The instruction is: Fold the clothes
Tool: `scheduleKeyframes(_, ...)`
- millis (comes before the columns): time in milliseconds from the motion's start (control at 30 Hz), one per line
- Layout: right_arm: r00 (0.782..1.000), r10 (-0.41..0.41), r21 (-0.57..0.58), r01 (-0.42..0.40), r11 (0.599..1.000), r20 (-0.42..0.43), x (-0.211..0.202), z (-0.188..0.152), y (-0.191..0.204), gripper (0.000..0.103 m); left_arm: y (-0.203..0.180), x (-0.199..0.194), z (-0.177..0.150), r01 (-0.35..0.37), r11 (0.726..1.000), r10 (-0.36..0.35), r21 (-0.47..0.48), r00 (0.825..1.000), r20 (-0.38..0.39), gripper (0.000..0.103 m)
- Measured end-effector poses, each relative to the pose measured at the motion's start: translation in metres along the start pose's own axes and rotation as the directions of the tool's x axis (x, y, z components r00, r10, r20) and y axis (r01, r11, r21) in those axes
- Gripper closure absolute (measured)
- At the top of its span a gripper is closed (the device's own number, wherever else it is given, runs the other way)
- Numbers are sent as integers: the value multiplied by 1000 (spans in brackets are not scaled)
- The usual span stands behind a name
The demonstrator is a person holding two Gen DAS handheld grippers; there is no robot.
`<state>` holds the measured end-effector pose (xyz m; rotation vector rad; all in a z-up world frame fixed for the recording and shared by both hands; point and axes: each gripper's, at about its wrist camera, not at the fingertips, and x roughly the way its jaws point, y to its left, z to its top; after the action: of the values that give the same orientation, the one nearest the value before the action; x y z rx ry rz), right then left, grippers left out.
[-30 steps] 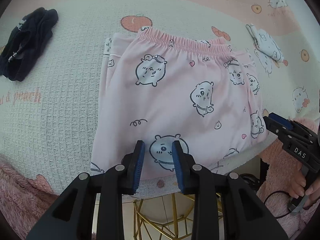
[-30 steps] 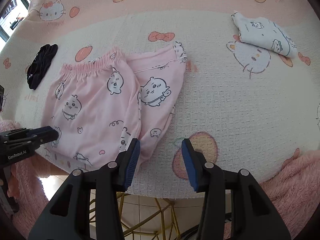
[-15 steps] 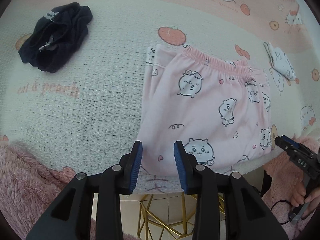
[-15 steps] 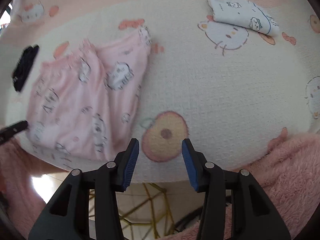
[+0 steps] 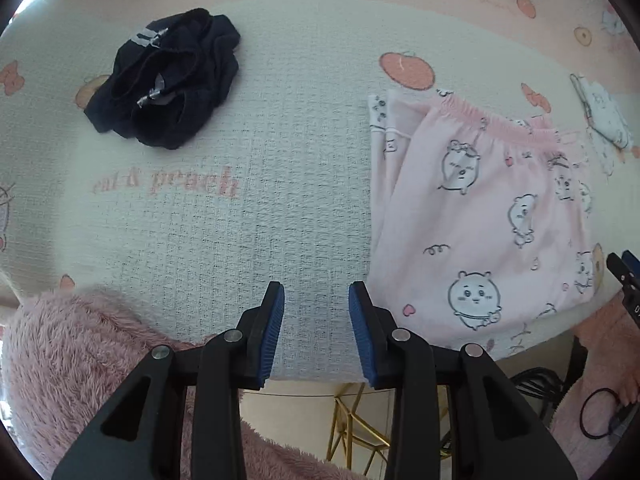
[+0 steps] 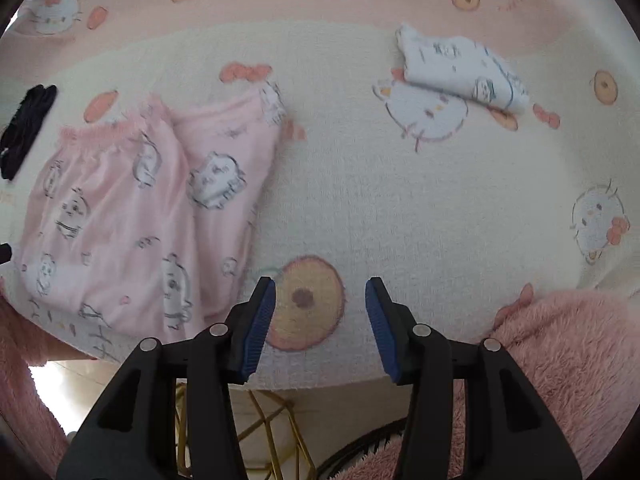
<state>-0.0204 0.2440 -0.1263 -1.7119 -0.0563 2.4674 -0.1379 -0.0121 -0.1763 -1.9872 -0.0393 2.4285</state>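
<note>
Pink pajama pants (image 5: 480,220), folded over with the waistband on the far side, lie flat on the cartoon-print blanket (image 5: 280,200). They sit to the right of my left tongs (image 5: 316,332) and left of my right tongs (image 6: 320,328), both spread and empty over bare blanket. My left is closer, I judge. The black garment (image 5: 168,80) lies well off left.

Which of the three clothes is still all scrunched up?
The black garment, a crumpled heap. The pink pyjama trousers and white garment are folded.
</note>
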Motion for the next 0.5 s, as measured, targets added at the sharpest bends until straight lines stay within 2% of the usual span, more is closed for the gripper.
scheduleKeyframes(67,994,105,-85,-103,991,27,-7,0,23,55,-3,4,-2,55,998,-54,32,998,-27,68)
scheduleKeyframes(100,992,127,-134,-126,983,0,2,1,39,55,-6,12,-3,61,997,-58,45,997,-58,68)
scheduleKeyframes(133,989,146,-183,-149,972,-29,11,2,55,55,-3,19,-5,24,999,-21,41,997,-79,68)
scheduleKeyframes(167,994,89,-225,-102,969,-66,21,-4,65,56,1,25,-7,-24,999,27,32,995,-97,68)
scheduleKeyframes(233,998,-1,-214,-13,977,-66,26,-3,60,48,22,23,-6,-76,995,70,-62,994,-83,68)
scheduleKeyframes(300,994,-104,-203,95,975,-38,25,-2,53,48,50,14,-2,-25,983,17,-181,999,-44,68)
scheduleKeyframes(367,975,-221,-189,220,957,17,18,0,44,48,62,10,2,23,973,-26,-228,1000,-13,68)
scheduleKeyframes(433,998,-60,-95,61,994,18,10,4,29,51,59,14,3,103,968,-107,-228,994,-4,68)
scheduleKeyframes(500,1000,7,-76,-6,997,12,13,3,35,50,44,21,3,164,968,-171,-189,985,-22,68)
